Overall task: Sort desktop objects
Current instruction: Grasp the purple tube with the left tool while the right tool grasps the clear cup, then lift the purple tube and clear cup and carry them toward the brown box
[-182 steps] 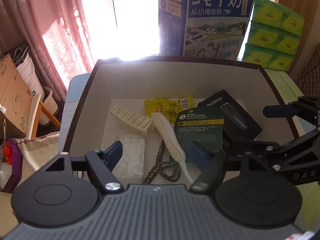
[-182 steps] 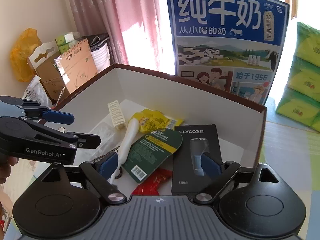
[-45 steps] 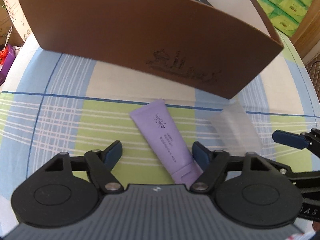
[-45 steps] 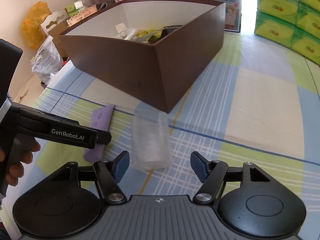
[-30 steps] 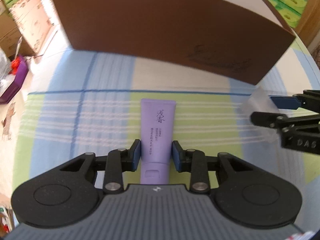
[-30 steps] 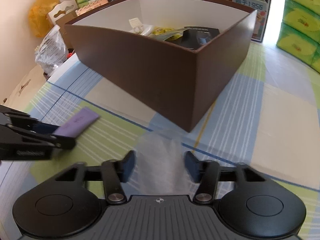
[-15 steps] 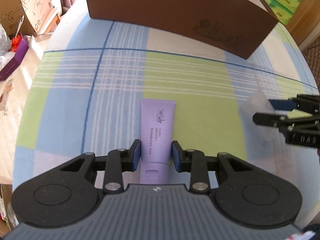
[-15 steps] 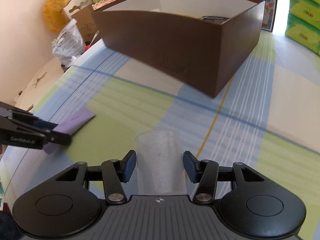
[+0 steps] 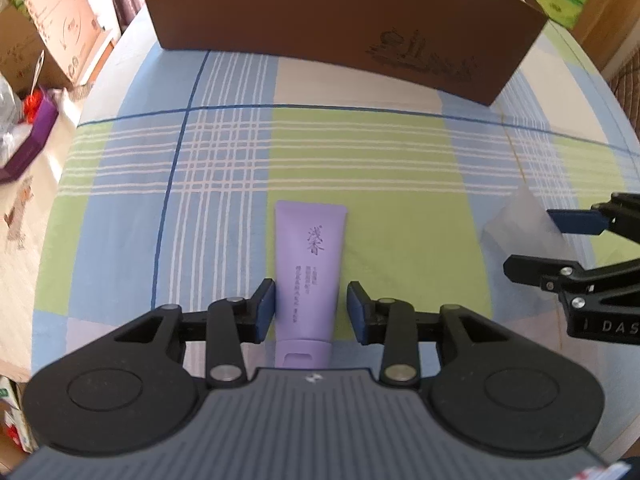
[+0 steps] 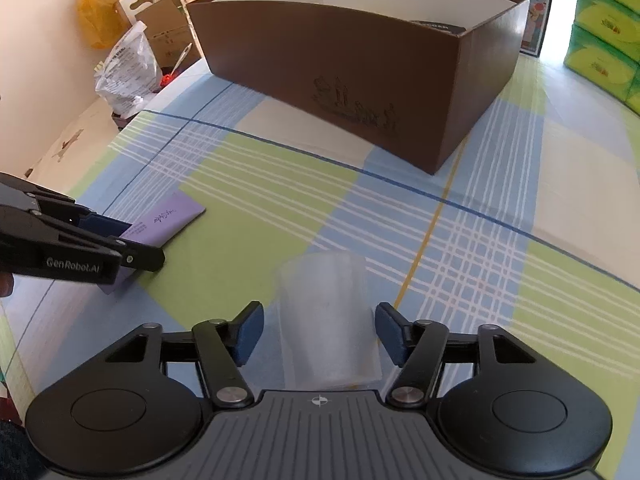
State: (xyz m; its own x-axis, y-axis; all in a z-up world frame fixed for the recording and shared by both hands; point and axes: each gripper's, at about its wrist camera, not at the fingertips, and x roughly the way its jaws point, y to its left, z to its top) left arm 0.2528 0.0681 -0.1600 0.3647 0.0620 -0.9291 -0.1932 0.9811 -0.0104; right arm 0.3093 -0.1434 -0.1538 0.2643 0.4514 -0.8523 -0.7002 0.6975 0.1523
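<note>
Between left tongs (image 9: 311, 306), purple tube (image 9: 309, 276) lengthwise

My counter (image 9: 360, 168) has a checked cloth in blue, green and cream. A purple tube (image 9: 310, 264) lies flat on it. A clear plastic cup (image 10: 326, 320) sits near the tube. A big brown box (image 10: 360, 76) stands farther back.
</note>
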